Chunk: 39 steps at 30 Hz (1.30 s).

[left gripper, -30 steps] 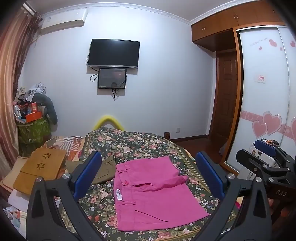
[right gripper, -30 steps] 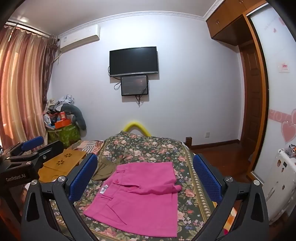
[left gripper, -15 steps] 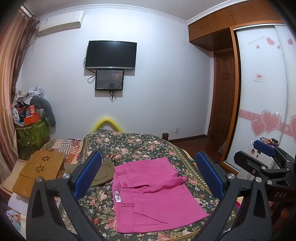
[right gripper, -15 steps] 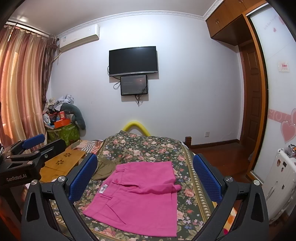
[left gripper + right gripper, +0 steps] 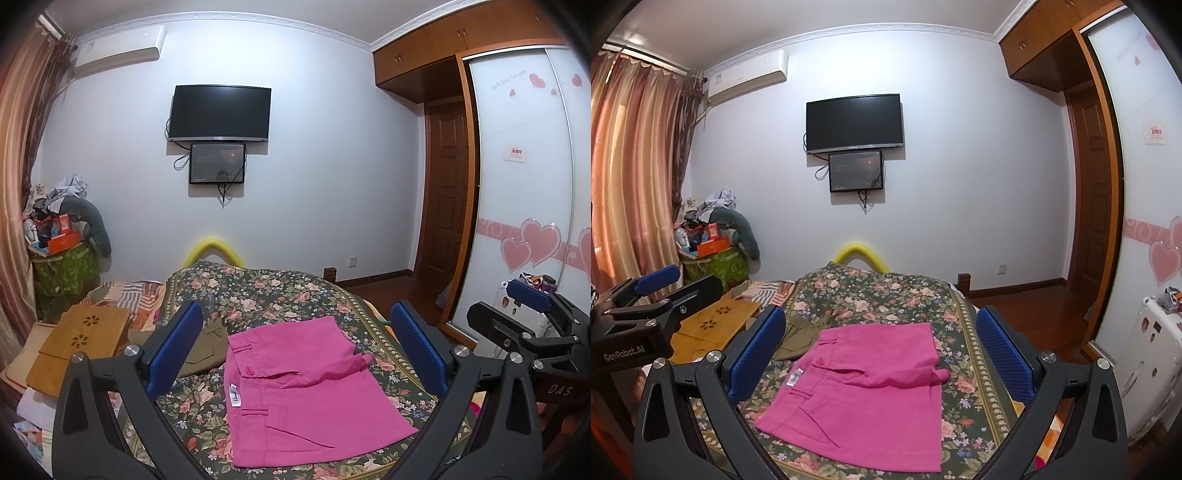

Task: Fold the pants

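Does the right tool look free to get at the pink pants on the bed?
Probably yes. The right tool is open and empty, the pink pants lie uncovered on the floral bedspread, and nothing stands between them.

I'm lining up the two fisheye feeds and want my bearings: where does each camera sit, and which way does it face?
Left wrist view: on the left gripper, above the bed's near end, facing the TV wall over the pink pants; own open blue fingers frame it, right gripper at the right edge.
Right wrist view: on the right gripper, same heading, slightly further right; left gripper at the left edge.
Shared: pants, floral bedspread, olive garment, TV.
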Each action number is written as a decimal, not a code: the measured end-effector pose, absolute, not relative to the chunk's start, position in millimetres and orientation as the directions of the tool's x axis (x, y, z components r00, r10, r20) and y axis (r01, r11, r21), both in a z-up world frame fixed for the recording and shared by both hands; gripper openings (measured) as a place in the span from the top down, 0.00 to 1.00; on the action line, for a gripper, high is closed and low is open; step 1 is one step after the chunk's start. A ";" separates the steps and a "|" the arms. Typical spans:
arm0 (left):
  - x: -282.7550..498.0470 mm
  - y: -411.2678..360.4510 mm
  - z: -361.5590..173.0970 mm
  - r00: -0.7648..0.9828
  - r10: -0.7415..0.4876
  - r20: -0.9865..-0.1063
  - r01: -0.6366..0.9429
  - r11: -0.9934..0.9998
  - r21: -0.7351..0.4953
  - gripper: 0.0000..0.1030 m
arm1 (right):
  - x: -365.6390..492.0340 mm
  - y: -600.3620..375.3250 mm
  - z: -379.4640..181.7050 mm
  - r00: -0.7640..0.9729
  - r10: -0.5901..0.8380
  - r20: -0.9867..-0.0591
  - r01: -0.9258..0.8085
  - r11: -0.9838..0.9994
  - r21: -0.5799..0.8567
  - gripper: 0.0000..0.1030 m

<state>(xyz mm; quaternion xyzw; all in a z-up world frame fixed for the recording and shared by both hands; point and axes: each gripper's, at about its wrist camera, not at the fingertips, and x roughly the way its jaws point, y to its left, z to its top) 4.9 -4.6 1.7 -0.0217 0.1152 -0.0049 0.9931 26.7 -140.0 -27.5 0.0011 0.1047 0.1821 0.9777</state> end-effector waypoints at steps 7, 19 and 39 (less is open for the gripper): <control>4.3 -5.6 2.2 0.973 -0.012 -0.229 0.003 0.999 -0.041 0.00 | 25.2 -139.2 -27.6 0.913 0.355 -0.202 -0.355 0.934 0.039 0.00; 3.8 -6.3 3.2 0.974 -0.007 -0.226 -0.002 0.999 -0.039 0.00 | 27.0 -139.7 -29.1 0.911 0.358 -0.204 -0.357 0.933 0.042 0.00; 5.6 -2.5 3.0 0.973 -0.001 -0.231 -0.009 0.999 -0.041 0.00 | 26.5 -136.6 -30.4 0.910 0.356 -0.212 -0.356 0.934 0.039 0.00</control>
